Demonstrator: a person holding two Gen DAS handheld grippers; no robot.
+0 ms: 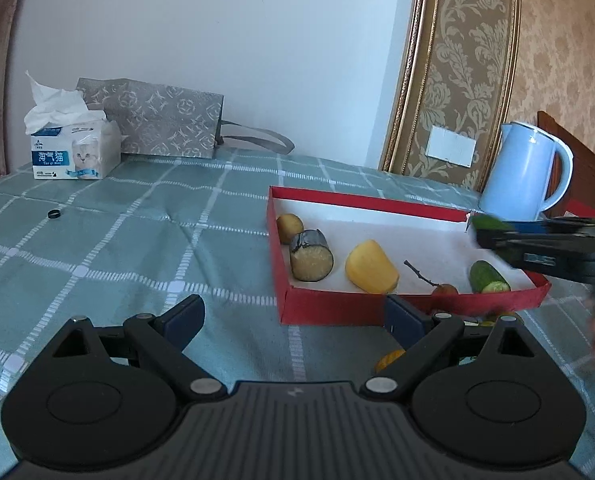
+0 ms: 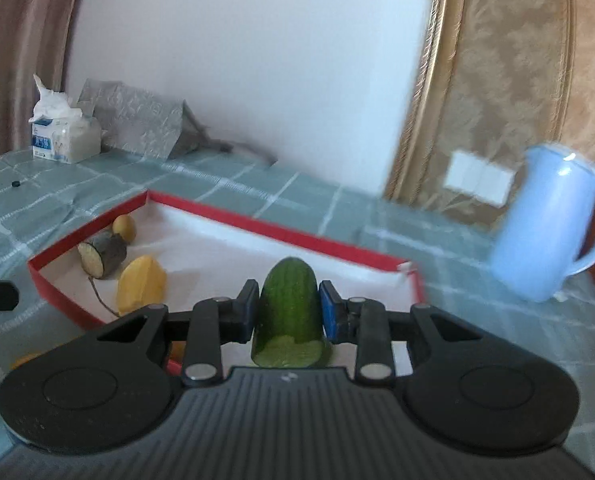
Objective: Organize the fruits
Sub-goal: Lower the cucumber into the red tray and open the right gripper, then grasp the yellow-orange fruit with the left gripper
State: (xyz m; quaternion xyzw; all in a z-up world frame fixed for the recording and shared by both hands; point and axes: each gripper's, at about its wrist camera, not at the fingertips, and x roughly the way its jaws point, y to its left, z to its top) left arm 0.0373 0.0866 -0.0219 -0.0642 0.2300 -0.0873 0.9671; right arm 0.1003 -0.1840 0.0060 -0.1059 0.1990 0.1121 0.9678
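Cucumber [image 2: 287, 312], a cut end-piece, is clamped between the blue pads [image 2: 329, 312] of the right gripper [image 2: 287, 308], at centre of the right wrist view, rounded tip pointing away and pale cut face toward the camera. It is carried above the near right part of the red box [image 2: 257, 222], whose white floor shows behind it. In the left wrist view the same gripper enters from the right edge, blurred, with the green tip just showing at the box's far right corner. The left gripper [image 1: 293, 320] is held wide apart with nothing between its fingers, low in the frame just before the box's near wall. Already lying in the box are a small potato [image 1: 290, 227], a dark-skinned round slice [image 1: 311, 255], a yellow wedge [image 1: 371, 267], a stemmed red fruit [image 1: 443, 290] and a second cucumber piece [image 1: 488, 277]. An orange fruit [image 1: 389, 360] is seen on the cloth [image 1: 137, 240] outside the box, partly hidden by the left gripper. The held piece is judged light, firm enough for a pinch, but smooth-skinned and wet at the cut, so slipping is possible; the grip across the ribbed middle, as taken, seems the soundest place. A hard squeeze could bruise it. A kettle [image 1: 523, 172] stands at right, well clear.
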